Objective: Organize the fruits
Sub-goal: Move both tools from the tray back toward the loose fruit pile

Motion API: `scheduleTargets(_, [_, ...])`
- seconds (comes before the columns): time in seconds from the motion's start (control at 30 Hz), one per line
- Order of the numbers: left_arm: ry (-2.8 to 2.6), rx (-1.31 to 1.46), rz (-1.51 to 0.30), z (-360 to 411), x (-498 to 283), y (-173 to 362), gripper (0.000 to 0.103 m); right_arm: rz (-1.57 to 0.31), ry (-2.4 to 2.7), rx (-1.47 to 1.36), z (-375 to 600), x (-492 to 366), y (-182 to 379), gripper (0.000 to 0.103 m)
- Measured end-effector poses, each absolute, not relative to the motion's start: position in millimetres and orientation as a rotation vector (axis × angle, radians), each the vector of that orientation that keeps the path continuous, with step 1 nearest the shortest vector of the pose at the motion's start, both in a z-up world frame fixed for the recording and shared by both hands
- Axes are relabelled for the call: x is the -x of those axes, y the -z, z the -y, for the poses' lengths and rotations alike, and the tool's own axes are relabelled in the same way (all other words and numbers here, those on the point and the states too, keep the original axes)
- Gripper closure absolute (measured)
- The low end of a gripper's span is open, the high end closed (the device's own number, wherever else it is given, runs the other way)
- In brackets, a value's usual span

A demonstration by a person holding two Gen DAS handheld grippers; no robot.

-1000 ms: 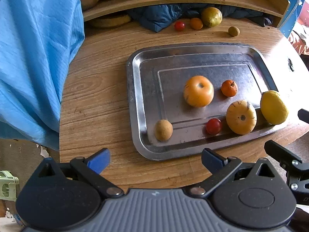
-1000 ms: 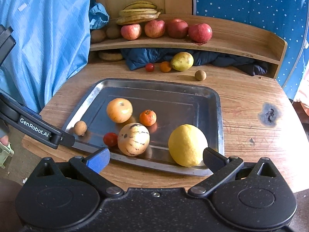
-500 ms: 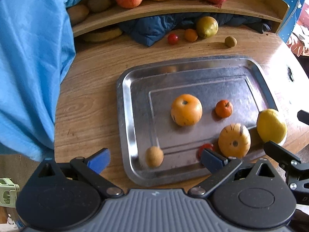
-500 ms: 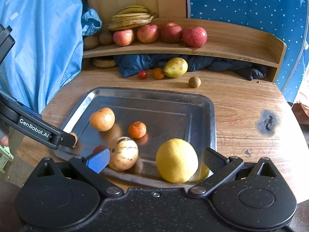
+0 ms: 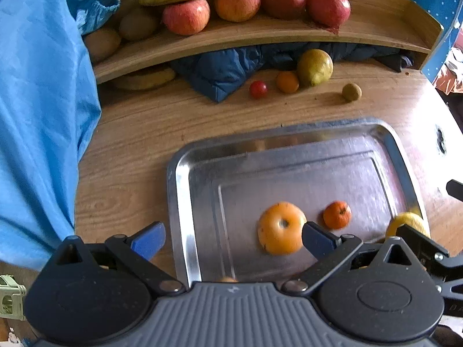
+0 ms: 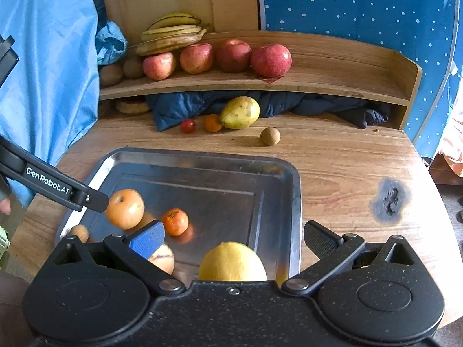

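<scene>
A steel tray (image 5: 185,202) (image 6: 292,202) lies on the round wooden table. On it sit an orange persimmon (image 5: 280,228) (image 6: 125,208), a small tangerine (image 5: 337,214) (image 6: 174,221), a yellow lemon (image 6: 233,261) (image 5: 406,225), a striped pale fruit (image 6: 163,260) and a small brown fruit (image 6: 79,232). My left gripper (image 5: 231,238) is open over the tray's near left edge, the persimmon just inside its right finger. My right gripper (image 6: 234,238) is open above the lemon. Neither holds anything.
Beyond the tray lie a cherry tomato (image 6: 187,125), a small orange (image 6: 213,123), a green-yellow mango (image 6: 239,112) and a brown round fruit (image 6: 270,136). A wooden shelf (image 6: 332,86) holds apples and bananas. A dark jacket (image 6: 318,107) is under it; blue cloth (image 5: 37,115) hangs left.
Both grippers have advanced over the tray towards the shelf. The tray's fruits have slid to the bottom of both views; the cherry tomato on the tray has gone out of sight.
</scene>
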State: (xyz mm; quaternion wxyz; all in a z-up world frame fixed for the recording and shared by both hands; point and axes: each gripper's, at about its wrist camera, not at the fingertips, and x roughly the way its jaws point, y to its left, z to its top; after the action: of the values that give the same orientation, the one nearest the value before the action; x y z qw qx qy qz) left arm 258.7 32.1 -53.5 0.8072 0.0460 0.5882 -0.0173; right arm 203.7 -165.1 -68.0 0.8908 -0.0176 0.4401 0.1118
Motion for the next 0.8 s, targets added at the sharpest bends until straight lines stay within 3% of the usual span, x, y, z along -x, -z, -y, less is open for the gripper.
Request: scheduleTargets(0.8, [0.109,-0.098,-1.269,-8,-351,83,0.001,-0.960,-0.154,0.027,166,-274,87,0.001])
